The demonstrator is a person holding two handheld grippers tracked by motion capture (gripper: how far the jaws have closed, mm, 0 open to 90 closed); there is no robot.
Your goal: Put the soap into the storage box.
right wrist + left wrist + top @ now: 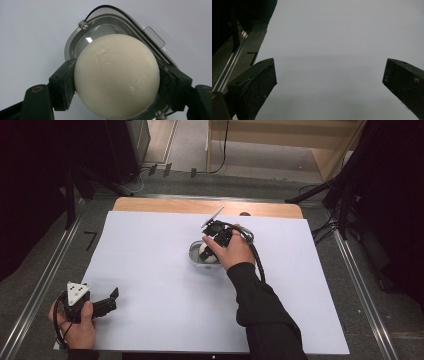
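A cream-white ball (116, 76) sits clamped between the two black jaws of my right gripper (116, 86), just above a round metal container (75, 40) with a clear rim. From above, that right gripper (209, 251) points down over the container (196, 255) near the table's middle, and the ball (204, 251) shows pale at its tip. My left gripper (112, 299) rests at the near left corner of the table, jaws spread wide. Between its fingers (257, 85) lies nothing but white table surface.
A white sheet (150, 270) covers the table, with a wooden strip (165, 205) along the far edge. A metal rail (35, 290) runs along the left side. Dark stands and cables (330, 195) crowd the floor at the far right.
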